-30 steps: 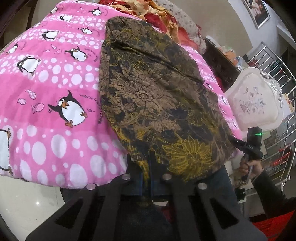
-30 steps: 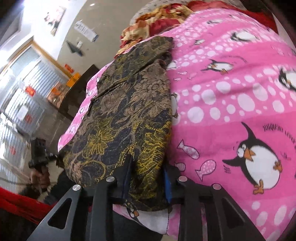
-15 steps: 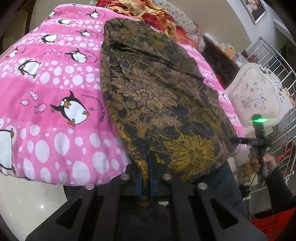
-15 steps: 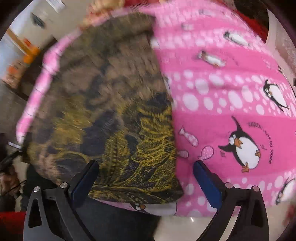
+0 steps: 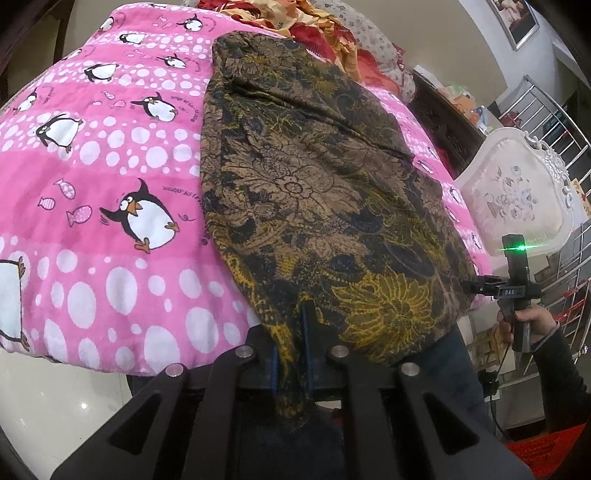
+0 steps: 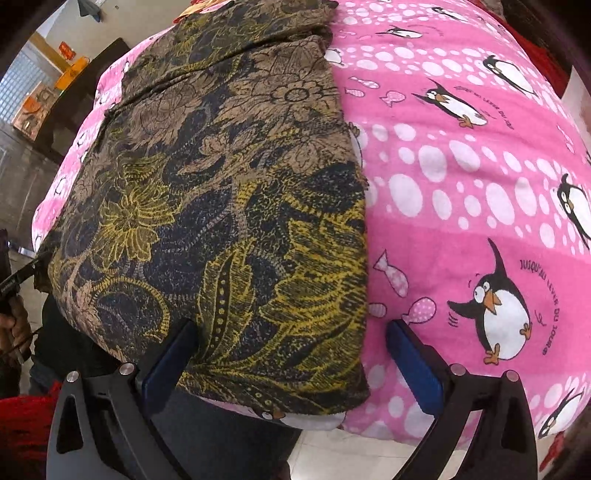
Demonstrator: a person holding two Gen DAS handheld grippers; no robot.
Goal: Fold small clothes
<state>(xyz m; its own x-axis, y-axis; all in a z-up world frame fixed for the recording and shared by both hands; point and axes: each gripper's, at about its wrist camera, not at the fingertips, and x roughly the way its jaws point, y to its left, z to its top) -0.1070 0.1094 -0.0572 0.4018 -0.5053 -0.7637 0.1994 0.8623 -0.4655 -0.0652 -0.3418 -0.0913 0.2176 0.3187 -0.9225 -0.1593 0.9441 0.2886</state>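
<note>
A brown, black and yellow floral garment (image 5: 317, 184) lies lengthwise on a pink penguin blanket (image 5: 103, 184); it also shows in the right wrist view (image 6: 221, 192). My left gripper (image 5: 291, 354) is shut on the garment's near hem, which hangs between its fingers. My right gripper (image 6: 291, 354) is open, its blue pads (image 6: 173, 354) spread either side of the garment's near right corner, which lies flat on the blanket (image 6: 461, 184). In the left wrist view the right gripper (image 5: 491, 286) shows at the garment's far corner, held by a hand.
A heap of red and yellow bedding (image 5: 295, 22) lies at the blanket's far end. A white ornate headboard (image 5: 513, 195) and metal racks (image 5: 554, 110) stand to the right. Dark furniture (image 6: 74, 92) stands beyond the blanket. Pale floor (image 5: 55, 398) lies below its near edge.
My right gripper has opened and let go of the garment's corner, which now lies on the blanket. My left gripper still holds the hem and has shifted only slightly.
</note>
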